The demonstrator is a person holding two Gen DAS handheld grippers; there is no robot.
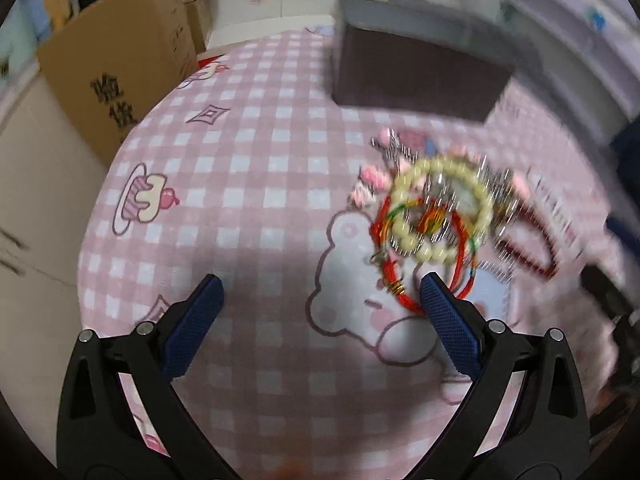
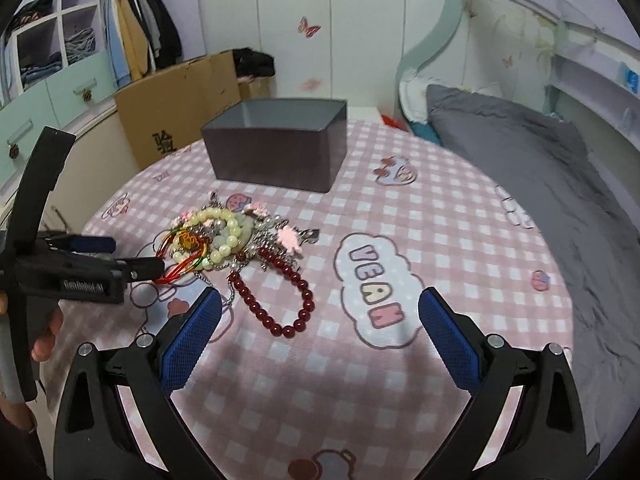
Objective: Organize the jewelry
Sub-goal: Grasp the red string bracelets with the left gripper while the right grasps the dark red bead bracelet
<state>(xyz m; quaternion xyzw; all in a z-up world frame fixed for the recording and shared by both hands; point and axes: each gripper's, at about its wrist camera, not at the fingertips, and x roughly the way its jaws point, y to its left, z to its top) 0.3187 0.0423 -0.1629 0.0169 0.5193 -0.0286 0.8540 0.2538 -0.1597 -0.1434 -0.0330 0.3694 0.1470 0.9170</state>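
From the left wrist, the left hand-held gripper [image 1: 320, 300] gapes wide and empty, one pad touching the red cord bracelet [image 1: 394, 276] at the heap's edge. From the right wrist, the right hand-held gripper [image 2: 320, 312] hangs equally wide and empty near the dark red bead bracelet [image 2: 280, 300] on the bed [image 2: 440, 240]; nothing seems sorted yet, so the next move is probably closing on one piece and carrying it to the grey box [image 2: 276, 148].

The room was a bedroom with pale walls [image 2: 280, 12] dotted with butterfly stickers [image 2: 308, 27]. A bed [image 2: 460, 380] filled the foreground, covered in a pink-and-white checked sheet printed with cartoon figures. Along the bed's right edge lay a grey quilt [image 2: 540, 184], beside lilac wall shelves [image 2: 592, 76]. Beyond the bed's far left corner stood an open cardboard box [image 2: 168, 108] with dark printed characters. Behind it, an open wardrobe [image 2: 136, 28] held hanging clothes, next to cubby shelves [image 2: 52, 44] with folded garments above mint-green drawers [image 2: 68, 88]. The light was soft, even and indoor.
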